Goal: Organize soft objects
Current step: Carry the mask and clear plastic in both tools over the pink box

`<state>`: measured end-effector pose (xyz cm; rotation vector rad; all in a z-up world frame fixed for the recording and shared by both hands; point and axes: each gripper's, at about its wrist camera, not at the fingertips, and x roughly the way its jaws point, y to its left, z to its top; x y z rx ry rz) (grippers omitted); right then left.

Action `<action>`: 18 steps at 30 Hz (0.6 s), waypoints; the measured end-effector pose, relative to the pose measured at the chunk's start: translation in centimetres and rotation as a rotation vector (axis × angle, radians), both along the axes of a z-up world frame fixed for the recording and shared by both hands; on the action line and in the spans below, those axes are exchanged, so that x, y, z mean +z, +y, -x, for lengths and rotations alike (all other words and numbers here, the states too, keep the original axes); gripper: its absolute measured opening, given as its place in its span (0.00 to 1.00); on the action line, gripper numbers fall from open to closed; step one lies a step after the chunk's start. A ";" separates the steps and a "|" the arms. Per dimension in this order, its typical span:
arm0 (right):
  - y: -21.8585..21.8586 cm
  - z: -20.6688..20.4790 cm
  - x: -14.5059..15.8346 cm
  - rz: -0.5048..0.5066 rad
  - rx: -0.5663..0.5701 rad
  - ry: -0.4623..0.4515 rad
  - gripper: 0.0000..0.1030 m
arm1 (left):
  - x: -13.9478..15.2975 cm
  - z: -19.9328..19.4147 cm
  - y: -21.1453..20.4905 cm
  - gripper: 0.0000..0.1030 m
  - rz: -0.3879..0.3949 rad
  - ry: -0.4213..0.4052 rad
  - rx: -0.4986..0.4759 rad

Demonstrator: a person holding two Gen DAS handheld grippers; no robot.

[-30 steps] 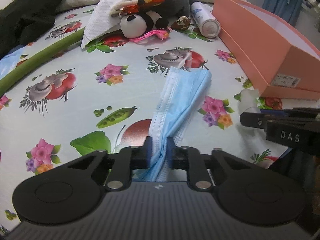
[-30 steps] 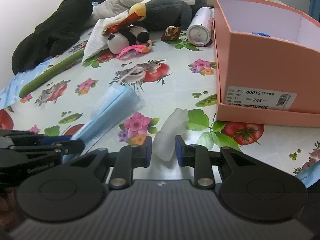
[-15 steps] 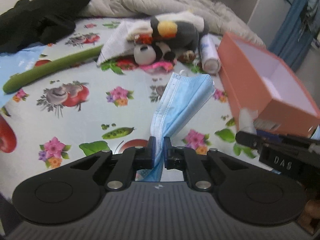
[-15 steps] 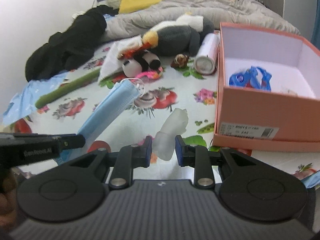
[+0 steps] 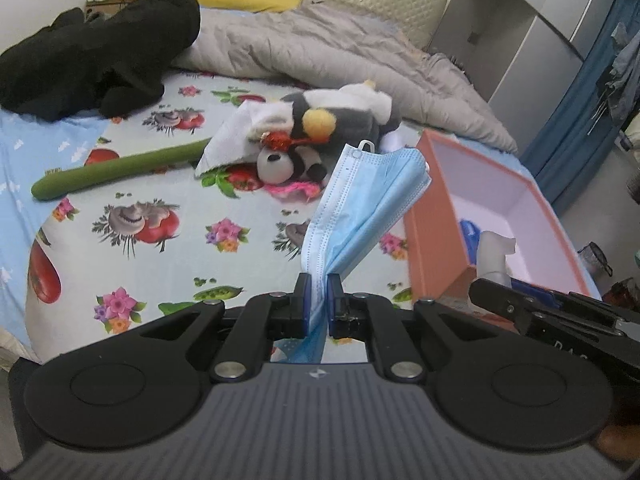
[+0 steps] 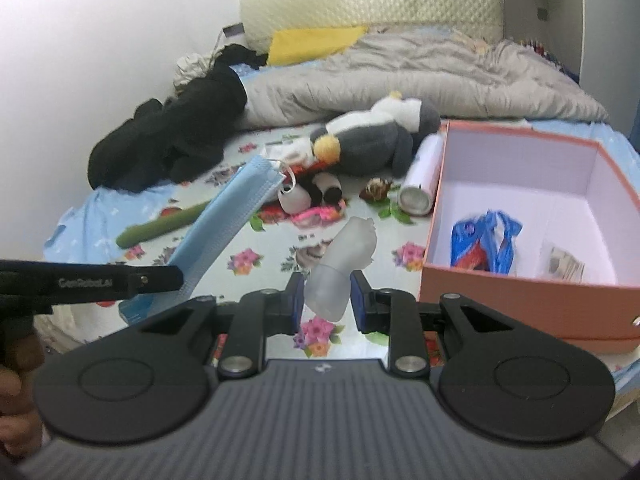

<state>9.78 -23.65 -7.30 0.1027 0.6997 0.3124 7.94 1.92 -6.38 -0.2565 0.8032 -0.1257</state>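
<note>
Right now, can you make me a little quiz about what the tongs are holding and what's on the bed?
1. True or false: the left tongs are shut on the blue face mask.
2. What do the right tongs hold? A) a green tube B) a soft whitish see-through thing C) a spray can
3. Fill in: the blue bag lies inside the pink ____.

Key
1. True; the mask is pinched between them, off the bed.
2. B, the whitish see-through thing.
3. box.
</note>
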 end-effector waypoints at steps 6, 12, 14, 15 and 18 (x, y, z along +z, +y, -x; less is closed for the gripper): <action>-1.6 0.9 2.0 -0.006 0.003 -0.028 0.27 | 1.9 0.9 -2.5 0.10 0.029 -0.017 -0.033; -3.7 2.1 3.7 0.004 -0.038 -0.066 0.27 | 3.2 1.3 -6.0 0.10 0.052 -0.036 -0.122; -4.6 2.6 4.1 0.006 -0.063 -0.075 0.27 | 3.4 1.4 -7.2 0.10 0.060 -0.048 -0.150; -5.0 2.9 4.2 0.008 -0.074 -0.079 0.27 | 3.5 1.4 -7.9 0.10 0.063 -0.046 -0.163; -6.3 3.4 4.3 0.011 -0.114 -0.073 0.27 | 3.7 1.2 -9.6 0.10 0.081 -0.041 -0.204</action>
